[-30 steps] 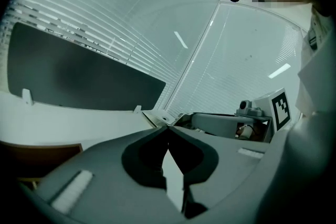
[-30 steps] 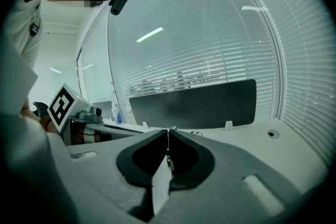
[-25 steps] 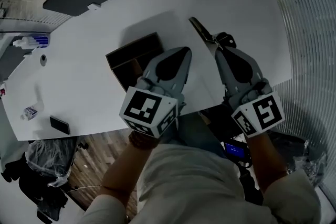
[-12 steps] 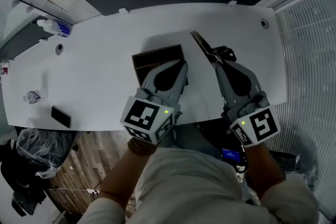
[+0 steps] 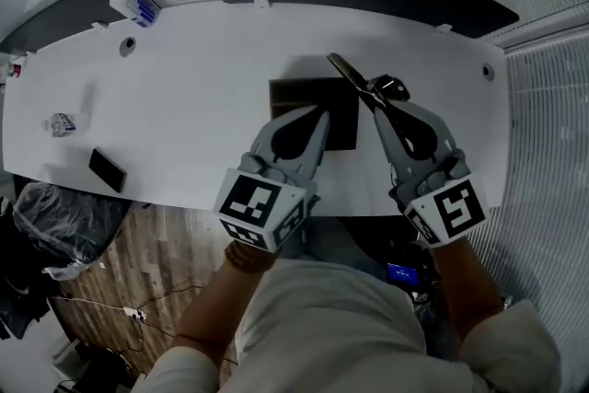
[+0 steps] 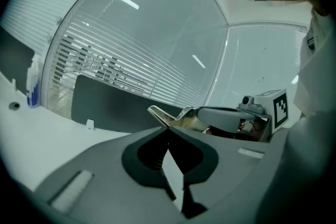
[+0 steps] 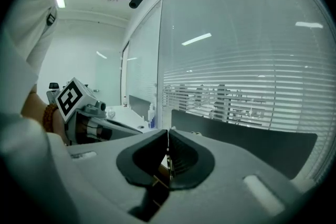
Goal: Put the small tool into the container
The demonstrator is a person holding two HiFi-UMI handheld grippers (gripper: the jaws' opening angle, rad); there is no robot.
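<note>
- Dark metal with a brassy shine at the tip is how the small tool (image 5: 354,78) looks. It's slim and long, narrows to a flat point, and has a black looped handle part at the end near the jaws.
- The right gripper (image 5: 375,100) has its jaws clamped tight on the tool's handle end. In the right gripper view a brownish bit of the tool sits wedged between the ribbed pads.
- The tool's long end sticks out past the jaws, pointing away from the person and a bit to the left. In the head view it crosses the far right corner of the container (image 5: 290,97), but I can't tell whether it touches.
- The container is a dark, shallow, squarish box sitting on the white table (image 5: 184,106) around the middle. Its inside is too dark to make out.
- The left gripper (image 5: 322,113) has its jaw tips pressed together with nothing between them. It hangs over the near half of the container, just beside the right gripper.
- From the left gripper view, the tool's pointed tip pokes up just past the left jaws.
- Other stuff, all well off to the left: a black phone (image 5: 108,170) near the front edge, a small packet (image 5: 62,124), and a bottle with a blue label (image 5: 129,3) at the far corner.
</note>
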